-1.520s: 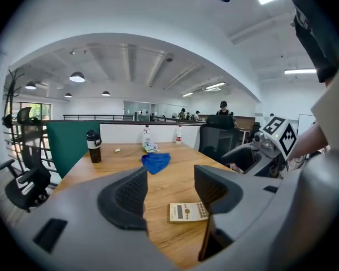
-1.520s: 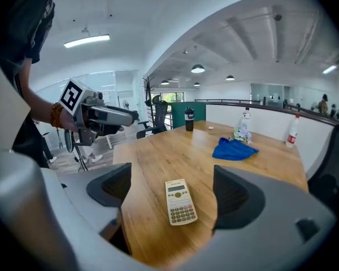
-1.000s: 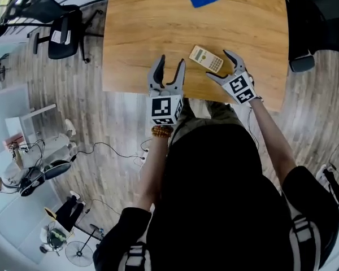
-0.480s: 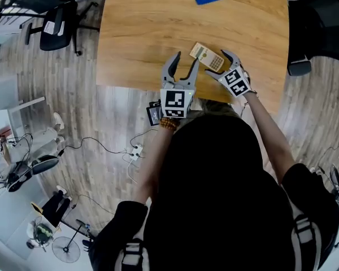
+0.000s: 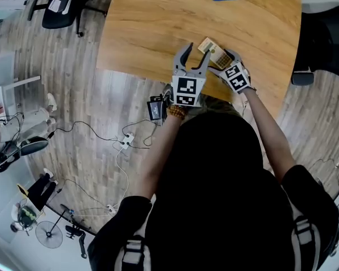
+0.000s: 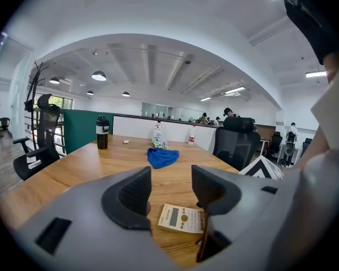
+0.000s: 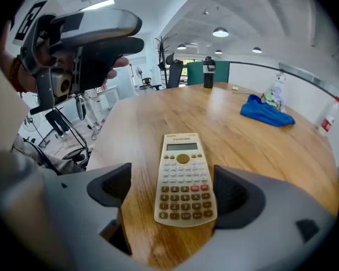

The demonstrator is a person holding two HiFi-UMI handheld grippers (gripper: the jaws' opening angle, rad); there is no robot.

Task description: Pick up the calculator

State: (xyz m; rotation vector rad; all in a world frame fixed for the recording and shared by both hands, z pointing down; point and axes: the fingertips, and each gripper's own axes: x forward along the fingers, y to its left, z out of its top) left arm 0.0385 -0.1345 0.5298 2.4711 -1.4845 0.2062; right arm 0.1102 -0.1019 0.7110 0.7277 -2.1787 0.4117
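- The right gripper (image 7: pixel 175 195) is released; the calculator (image 7: pixel 183 174) lies flat on the table (image 7: pixel 260 145) between its jaws, close to the near edge.
- The left gripper (image 6: pixel 170 192), also released, is empty; its jaw hides one end of the calculator.
- Far: a blue cloth (image 7: pixel 266 113).

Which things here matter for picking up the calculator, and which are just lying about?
Job: calculator; right gripper, open around it; left gripper, open beside it.
Lying about: blue cloth; dark flask; clear bottle.
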